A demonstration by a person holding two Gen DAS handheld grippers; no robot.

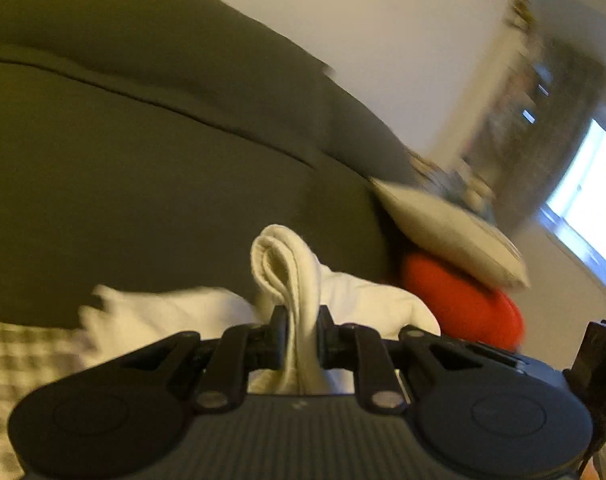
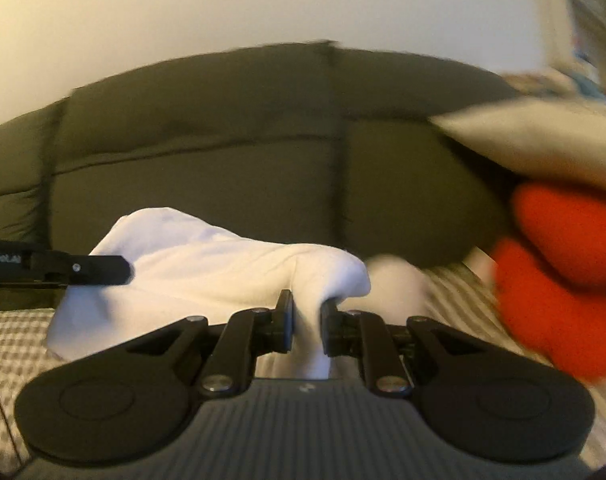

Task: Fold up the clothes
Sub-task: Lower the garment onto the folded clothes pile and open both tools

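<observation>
**Both grippers pinching the white garment above the sofa seat**

Your left gripper (image 1: 301,334) is clamped on a bunched, doubled-over edge of the white garment (image 1: 287,264), which loops up past the fingertips. Your right gripper (image 2: 307,322) has its jaws closed on another gathered fold of the same cloth (image 2: 207,256). The rest of the garment hangs and drapes between them over the checked cover (image 2: 15,344), in front of the dark sofa back (image 2: 223,152).

Both views are smeared, so judge with care. The left pinch looks to hold several layers; pull the grippers apart hard and one layer may slip free, skewing any fold. The orange cushion (image 2: 563,272) and pale pillow (image 2: 543,140) sit near your right side, so a wide swing could snag the cloth there.
</observation>
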